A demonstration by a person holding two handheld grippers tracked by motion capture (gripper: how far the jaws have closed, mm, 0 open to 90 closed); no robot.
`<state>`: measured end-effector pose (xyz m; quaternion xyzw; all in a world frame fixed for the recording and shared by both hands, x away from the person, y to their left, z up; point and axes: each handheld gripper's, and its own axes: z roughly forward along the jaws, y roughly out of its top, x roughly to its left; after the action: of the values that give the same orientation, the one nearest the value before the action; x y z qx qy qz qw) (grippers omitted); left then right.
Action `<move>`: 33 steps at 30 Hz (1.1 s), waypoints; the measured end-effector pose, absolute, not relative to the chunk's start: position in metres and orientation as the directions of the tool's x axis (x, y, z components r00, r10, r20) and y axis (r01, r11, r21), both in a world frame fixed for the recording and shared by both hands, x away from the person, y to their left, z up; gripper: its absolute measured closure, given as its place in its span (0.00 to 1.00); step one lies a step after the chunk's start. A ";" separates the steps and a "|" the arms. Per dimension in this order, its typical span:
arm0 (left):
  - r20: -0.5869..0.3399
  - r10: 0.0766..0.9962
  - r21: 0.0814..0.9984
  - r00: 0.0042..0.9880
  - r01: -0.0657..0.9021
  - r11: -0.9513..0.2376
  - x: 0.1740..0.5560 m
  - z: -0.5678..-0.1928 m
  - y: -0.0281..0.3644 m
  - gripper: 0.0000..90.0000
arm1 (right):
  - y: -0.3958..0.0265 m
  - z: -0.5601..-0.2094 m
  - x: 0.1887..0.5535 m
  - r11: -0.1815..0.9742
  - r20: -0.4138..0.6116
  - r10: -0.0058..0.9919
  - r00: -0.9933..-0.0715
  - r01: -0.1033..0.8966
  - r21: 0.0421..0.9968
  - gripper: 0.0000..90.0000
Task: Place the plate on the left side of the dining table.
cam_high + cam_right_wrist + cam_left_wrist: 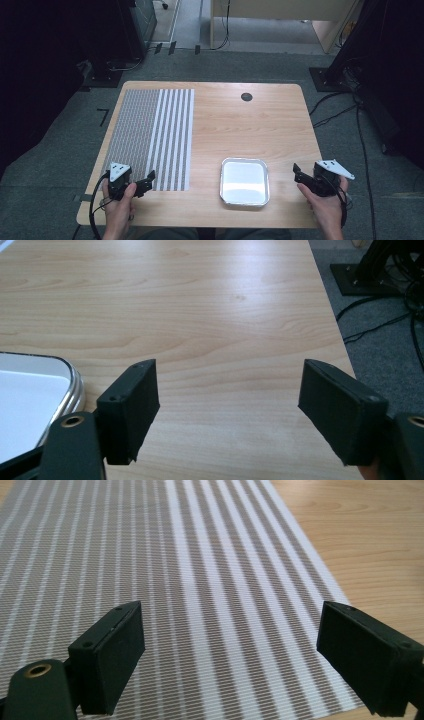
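Two grippers flank the silver tray [244,181] in the high view: left gripper [148,180] over the striped mat [150,135], right gripper [298,173] just beside the tray. Left gripper view: jaws spread, empty, above the mat [200,580]. Right gripper view: jaws spread wide over bare table [210,320], tray [35,400] at left.

The left hand [119,202] holds the black two-jaw left gripper [148,181] at the near left corner of the light wooden table [240,125], jaws spread wide, nothing between. The right hand [327,202] holds the right gripper [298,175] at the table's near right edge, jaws wide, empty.
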<state>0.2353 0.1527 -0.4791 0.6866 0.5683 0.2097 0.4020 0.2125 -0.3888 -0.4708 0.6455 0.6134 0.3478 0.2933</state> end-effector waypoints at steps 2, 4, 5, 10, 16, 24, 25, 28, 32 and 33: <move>-0.169 0.945 0.791 0.281 0.610 -0.040 0.236 -0.478 0.146 0.13 | -0.385 -0.470 0.215 -0.066 0.083 0.997 -0.002 0.582 0.810 0.32; -0.167 0.940 0.791 0.296 0.610 -0.051 0.237 -0.478 0.139 0.13 | -0.381 -0.469 0.216 -0.062 0.082 0.997 -0.009 0.578 0.814 0.33; -0.167 0.939 0.791 0.302 0.610 -0.056 0.238 -0.477 0.137 0.13 | -0.379 -0.468 0.217 -0.056 0.077 0.997 -0.013 0.572 0.818 0.33; -0.171 0.929 0.786 0.327 0.615 -0.072 0.243 -0.476 0.124 0.14 | -0.370 -0.467 0.220 -0.042 0.062 0.998 -0.017 0.559 0.828 0.38; -0.176 0.916 0.783 0.360 0.616 -0.091 0.247 -0.476 0.107 0.14 | -0.363 -0.466 0.222 -0.044 0.059 0.998 -0.010 0.545 0.837 0.44; -0.184 0.904 0.780 0.386 0.617 -0.104 0.251 -0.473 0.089 0.14 | -0.351 -0.463 0.225 -0.044 0.088 0.995 -0.056 0.539 0.841 0.49; -0.185 0.902 0.780 0.391 0.616 -0.107 0.251 -0.473 0.087 0.14 | -0.349 -0.463 0.226 -0.045 0.091 0.994 -0.059 0.539 0.841 0.49; -0.189 0.895 0.780 0.404 0.615 -0.113 0.252 -0.472 0.079 0.14 | -0.343 -0.465 0.229 -0.039 0.084 0.995 -0.055 0.555 0.831 0.44; -0.195 0.885 0.780 0.423 0.614 -0.122 0.252 -0.471 0.072 0.14 | -0.337 -0.466 0.231 -0.038 0.082 0.995 -0.055 0.553 0.832 0.44; -0.198 0.884 0.779 0.424 0.615 -0.121 0.253 -0.471 0.071 0.14 | -0.336 -0.465 0.231 -0.043 0.087 0.995 -0.055 0.552 0.833 0.44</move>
<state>0.2526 0.0707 -0.4714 0.7314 0.5124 0.1597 0.4208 0.2311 -0.3358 -0.4654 0.6194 0.6241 0.3712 0.2984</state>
